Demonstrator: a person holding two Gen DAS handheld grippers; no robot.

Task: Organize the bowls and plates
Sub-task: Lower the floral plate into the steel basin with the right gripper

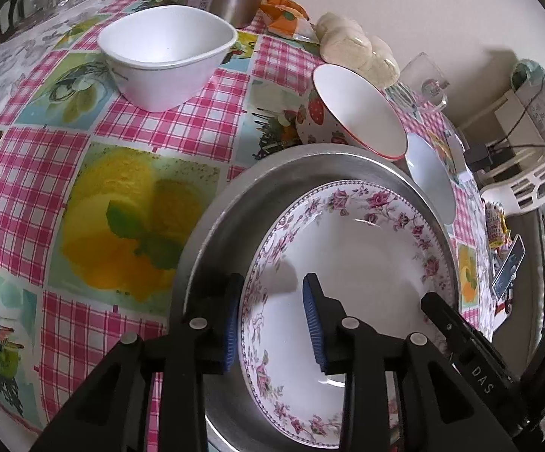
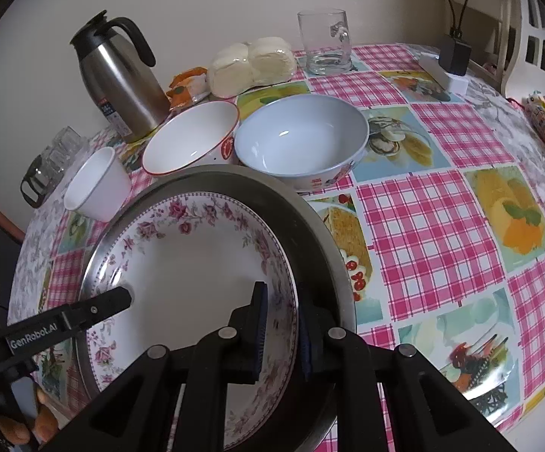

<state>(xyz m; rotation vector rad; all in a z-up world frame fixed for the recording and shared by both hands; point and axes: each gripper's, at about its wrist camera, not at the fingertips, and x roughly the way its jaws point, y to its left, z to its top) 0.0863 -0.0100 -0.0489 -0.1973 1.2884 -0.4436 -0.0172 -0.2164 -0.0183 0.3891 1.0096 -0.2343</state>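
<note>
Pink-checked cloth covers the counter (image 2: 430, 207), where a floral plate (image 2: 193, 263) lies inside a metal tray (image 2: 317, 233). Left tool (image 1: 272, 316) straddles the plate's rim, pads released and clear of it. Right tool (image 2: 282, 335) is clenched on the plate's opposite rim. Behind stand a red-rimmed bowl (image 2: 189, 135), a blue bowl (image 2: 299, 139) and a white bowl (image 1: 167, 52).
</note>
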